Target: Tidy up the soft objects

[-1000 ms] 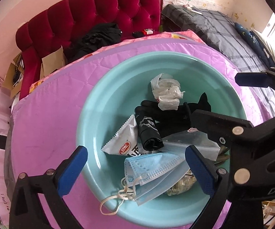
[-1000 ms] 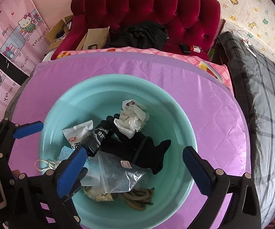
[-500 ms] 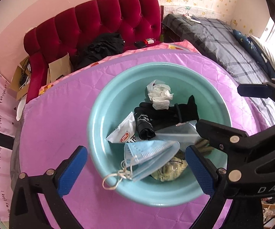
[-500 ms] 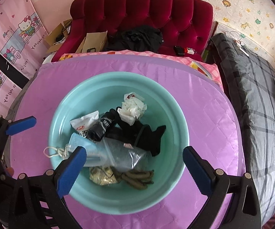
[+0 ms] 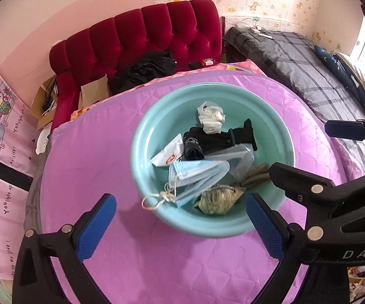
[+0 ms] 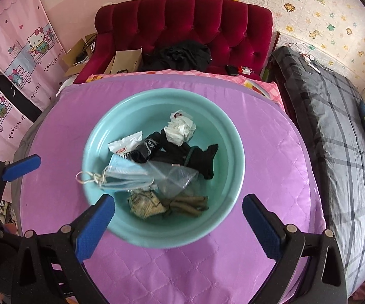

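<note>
Teal basin beyond both spread jaws

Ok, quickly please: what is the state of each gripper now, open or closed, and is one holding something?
Left gripper: open, holding nothing, above the basin.
Right gripper: open, holding nothing.

One round teal plastic basin sits mid-frame on one quilted purple cloth. Inside it: two pale blue pleated face masks at lower left, one white snack packet with a red logo, one crumpled white plastic bag, one clear zip bag, one rolled black sock, one black glove, one olive-green cord bundle, one crumpled printed wrapper.
</note>
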Demonstrator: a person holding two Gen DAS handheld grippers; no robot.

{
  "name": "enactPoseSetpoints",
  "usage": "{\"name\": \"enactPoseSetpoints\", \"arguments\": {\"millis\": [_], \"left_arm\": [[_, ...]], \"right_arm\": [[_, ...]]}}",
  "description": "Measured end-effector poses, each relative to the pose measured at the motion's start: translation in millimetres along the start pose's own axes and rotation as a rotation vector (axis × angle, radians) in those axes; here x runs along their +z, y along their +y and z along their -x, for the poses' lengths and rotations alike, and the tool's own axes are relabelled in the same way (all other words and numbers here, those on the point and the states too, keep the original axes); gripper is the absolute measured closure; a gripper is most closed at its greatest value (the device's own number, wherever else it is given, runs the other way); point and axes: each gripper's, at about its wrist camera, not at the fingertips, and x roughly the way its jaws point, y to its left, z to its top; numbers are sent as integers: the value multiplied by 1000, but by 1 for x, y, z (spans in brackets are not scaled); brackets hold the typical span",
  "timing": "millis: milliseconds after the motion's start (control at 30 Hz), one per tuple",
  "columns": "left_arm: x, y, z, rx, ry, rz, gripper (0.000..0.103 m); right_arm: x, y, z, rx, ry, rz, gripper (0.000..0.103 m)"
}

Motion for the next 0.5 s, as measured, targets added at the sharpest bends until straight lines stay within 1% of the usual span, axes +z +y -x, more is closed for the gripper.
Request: {"name": "enactPoseSetpoints", "arguments": {"millis": [133,367,500], "left_arm": [[-13,-3,8,10,-11,20,0],[-36,-6,18,-15,-25,66,0],[-50,-12,25,5,-50,69,0]], "right_arm": [[-15,3,9,-7,-9,2,0],[-39,10,21,-21,-31,8,0],[-53,11,25,-19,-49,8,0]]}}
